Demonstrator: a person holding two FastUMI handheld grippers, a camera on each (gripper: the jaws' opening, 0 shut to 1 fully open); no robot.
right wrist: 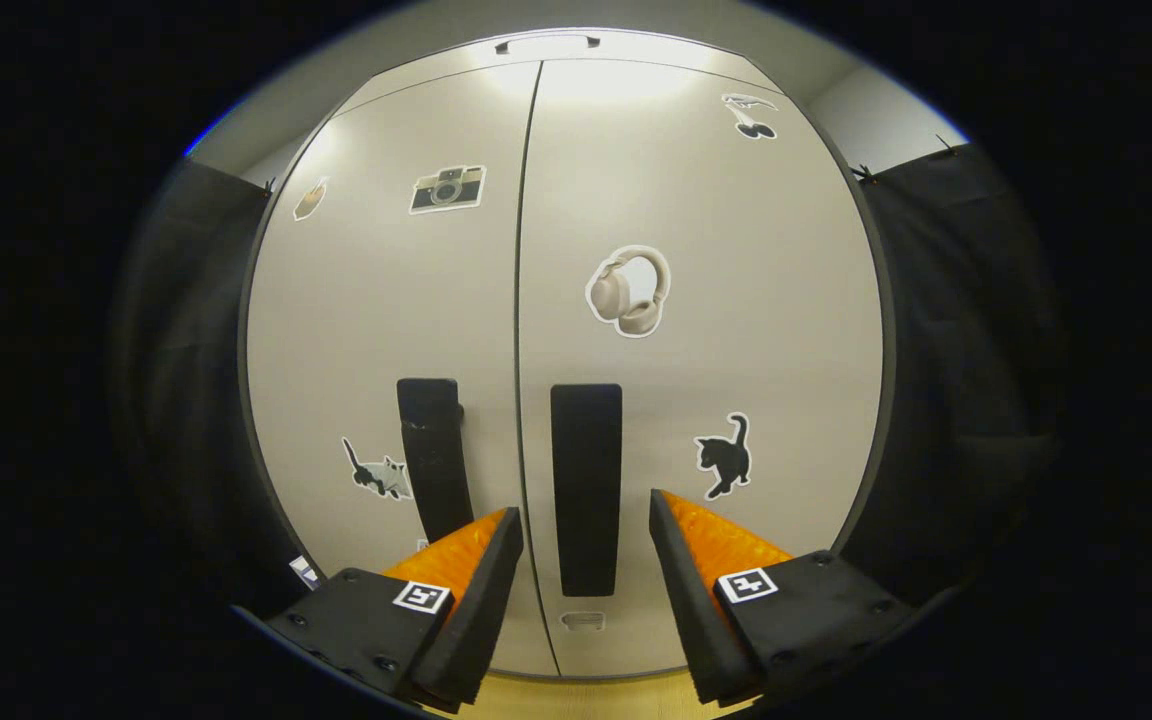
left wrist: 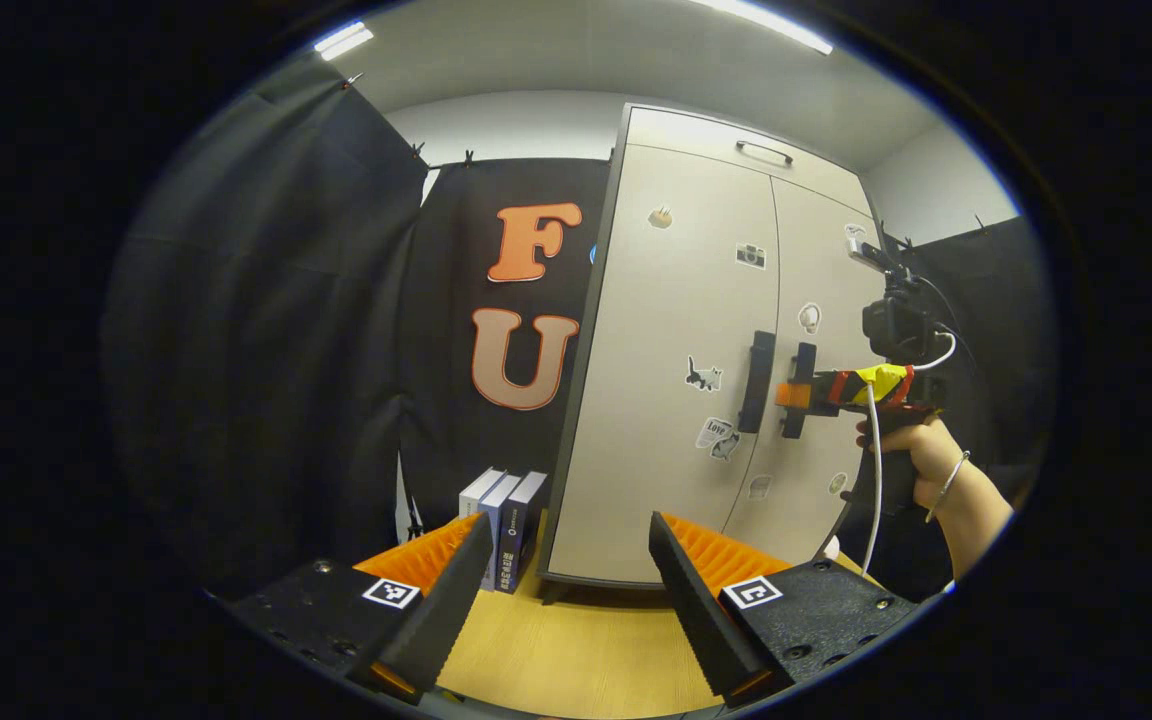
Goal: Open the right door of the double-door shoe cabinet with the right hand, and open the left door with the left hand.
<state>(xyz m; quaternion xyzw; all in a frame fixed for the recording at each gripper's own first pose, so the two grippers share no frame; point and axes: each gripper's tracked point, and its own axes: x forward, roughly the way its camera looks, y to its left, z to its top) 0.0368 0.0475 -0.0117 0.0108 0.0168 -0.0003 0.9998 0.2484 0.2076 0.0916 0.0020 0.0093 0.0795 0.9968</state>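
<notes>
Pale grey double-door shoe cabinet stands on the wooden floor, both doors closed. The right gripper straddles the right door's black vertical bar handle, jaws released; closing off-centre could catch the neighbouring left handle. The left gripper hangs unclenched, well apart.

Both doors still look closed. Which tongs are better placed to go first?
Right. The right tongs are open with the right door's handle between their fingers, both doors closed. The left tongs hang back from the cabinet, far from the left handle.
</notes>
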